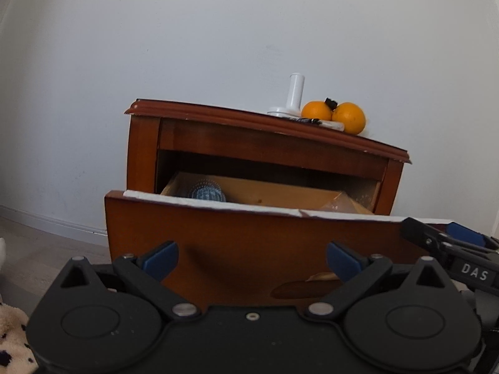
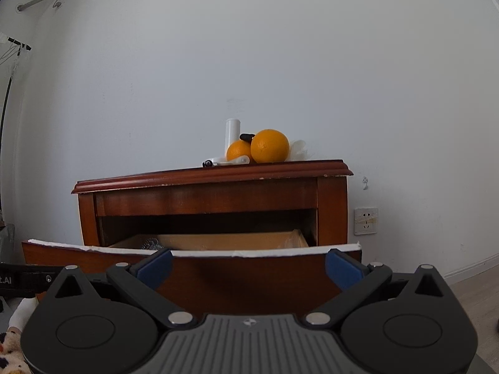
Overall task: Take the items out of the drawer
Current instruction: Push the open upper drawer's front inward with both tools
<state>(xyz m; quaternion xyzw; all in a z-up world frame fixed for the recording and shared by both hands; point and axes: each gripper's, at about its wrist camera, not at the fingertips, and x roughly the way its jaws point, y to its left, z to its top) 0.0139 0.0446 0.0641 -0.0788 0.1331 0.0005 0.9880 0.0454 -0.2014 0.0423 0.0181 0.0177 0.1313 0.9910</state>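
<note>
A brown wooden nightstand (image 1: pixel 249 137) (image 2: pixel 212 193) stands against the wall with its drawer (image 1: pixel 255 237) (image 2: pixel 193 265) pulled open. Inside the drawer lies a blue-grey dotted round item (image 1: pixel 207 194), seen as a silvery shape in the right wrist view (image 2: pixel 151 243), and a clear plastic bag (image 1: pixel 340 204). My left gripper (image 1: pixel 252 258) is open and empty in front of the drawer face. My right gripper (image 2: pixel 248 266) is open and empty, also in front of the drawer face; it shows at the right edge of the left wrist view (image 1: pixel 449 240).
On the nightstand top sit two oranges (image 1: pixel 333 117) (image 2: pixel 269 146), a white cylinder on a base (image 1: pixel 295 96) (image 2: pixel 232 137) and small white and black items (image 2: pixel 224 162). A wall socket (image 2: pixel 365 220) is right of the nightstand. A spotted fluffy fabric (image 1: pixel 12 339) lies lower left.
</note>
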